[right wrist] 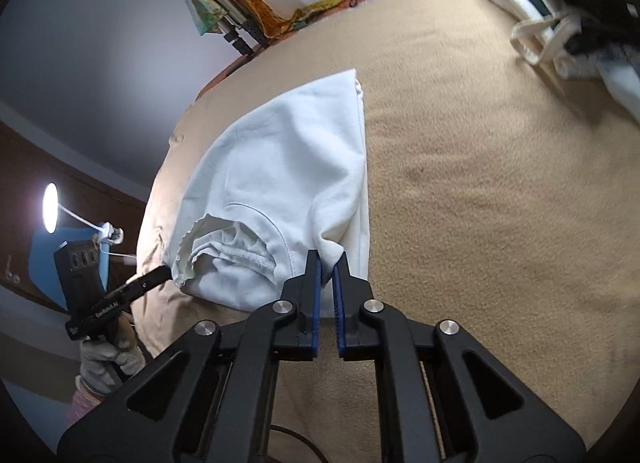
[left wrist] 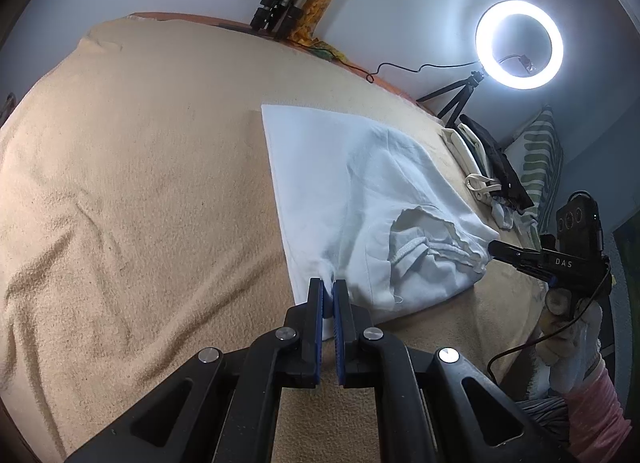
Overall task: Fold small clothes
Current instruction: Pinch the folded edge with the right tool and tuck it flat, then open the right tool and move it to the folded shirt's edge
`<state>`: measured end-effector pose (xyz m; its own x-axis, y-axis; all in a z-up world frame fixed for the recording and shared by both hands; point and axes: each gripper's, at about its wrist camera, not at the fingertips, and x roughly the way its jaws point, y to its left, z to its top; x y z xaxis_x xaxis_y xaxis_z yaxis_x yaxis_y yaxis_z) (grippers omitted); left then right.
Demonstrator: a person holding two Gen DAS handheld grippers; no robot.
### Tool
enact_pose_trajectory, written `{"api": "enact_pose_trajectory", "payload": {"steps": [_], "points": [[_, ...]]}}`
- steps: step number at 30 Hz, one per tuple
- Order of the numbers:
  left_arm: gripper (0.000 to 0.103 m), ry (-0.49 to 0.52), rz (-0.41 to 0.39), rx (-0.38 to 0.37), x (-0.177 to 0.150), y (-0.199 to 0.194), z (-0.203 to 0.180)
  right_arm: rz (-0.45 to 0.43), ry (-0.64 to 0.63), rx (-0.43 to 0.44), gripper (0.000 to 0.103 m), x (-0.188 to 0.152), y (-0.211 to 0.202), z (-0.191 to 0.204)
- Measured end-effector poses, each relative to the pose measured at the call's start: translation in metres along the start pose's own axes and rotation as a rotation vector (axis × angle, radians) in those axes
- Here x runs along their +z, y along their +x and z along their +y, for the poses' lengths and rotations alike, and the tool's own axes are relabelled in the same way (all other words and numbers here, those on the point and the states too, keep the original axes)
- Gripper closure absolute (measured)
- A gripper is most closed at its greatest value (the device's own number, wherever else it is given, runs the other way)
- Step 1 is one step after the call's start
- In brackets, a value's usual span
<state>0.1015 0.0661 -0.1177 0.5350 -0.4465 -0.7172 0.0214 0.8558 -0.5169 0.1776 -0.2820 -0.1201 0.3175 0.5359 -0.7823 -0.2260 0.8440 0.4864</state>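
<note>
One white garment (left wrist: pixel 352 199) is found lying on a tan blanket (left wrist: pixel 140 191) that covers the bed; it is partly folded, with a sleeve opening (left wrist: pixel 424 239) turned up at its near end. Two claws are counted. The left claw (left wrist: pixel 328 287) is seen closed on a pinch of the garment's near edge, cloth being caught between its blue pads (left wrist: pixel 319 303). The right claw (right wrist: pixel 327 261) is likewise closed narrowly on a fold of the same garment (right wrist: pixel 280 159) at the opposite near corner. In the left wrist view the right claw (left wrist: pixel 494 249) is observed at the sleeve-side corner, carried by a gloved hand (left wrist: pixel 568 327) with a pink sleeve below it.

Surroundings are noted as follows. One lit ring light (left wrist: pixel 519 45) on a small tripod (left wrist: pixel 452 99) is placed at the far edge of the bed, with a cable trailing from it. One pile of other clothes (left wrist: pixel 492 167), pale and dark items together, is located beside the garment toward the right; their exact number cannot be told, as the pile is bunched and partly cut off. A striped cushion (left wrist: pixel 540 159) is set behind that pile. One folded tripod bundle (left wrist: pixel 280 7) wrapped in patterned cloth is leaned at the wall. A second lamp (right wrist: pixel 51 207) is seen off the bed's left side in the right wrist view. Nothing is found between the claws and the garment.
</note>
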Motion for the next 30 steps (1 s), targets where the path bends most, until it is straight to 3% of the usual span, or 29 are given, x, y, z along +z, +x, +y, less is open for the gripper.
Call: {"api": "enact_pose_trajectory", "payload": {"steps": [6,13,17,21,24,29,30], "points": [[0.102,0.000,-0.025,-0.027,0.007,-0.010,-0.003,-0.042,-0.013,0.016,0.097,0.006,-0.015,0.005],[0.102,0.012,-0.036,-0.043,0.004,-0.024,-0.005,-0.045,0.151,0.218,0.099,0.003,-0.032,-0.015],[0.102,0.011,0.022,0.002,-0.010,-0.006,0.003,-0.018,0.161,0.135,0.100,-0.005,-0.022,-0.030],[0.102,0.016,0.015,0.002,-0.011,-0.007,0.002,-0.003,0.185,0.172,0.098,-0.009,-0.016,-0.034],[0.102,0.009,0.002,-0.004,-0.006,-0.009,0.001,0.019,0.197,0.192,0.069,-0.008,-0.011,-0.034],[0.102,0.013,0.007,-0.002,-0.005,-0.007,0.000,0.030,0.177,0.142,0.069,-0.005,0.004,-0.028],[0.102,0.012,0.007,0.000,-0.005,-0.006,0.001,0.036,0.173,0.132,0.073,-0.003,0.008,-0.028]]}}
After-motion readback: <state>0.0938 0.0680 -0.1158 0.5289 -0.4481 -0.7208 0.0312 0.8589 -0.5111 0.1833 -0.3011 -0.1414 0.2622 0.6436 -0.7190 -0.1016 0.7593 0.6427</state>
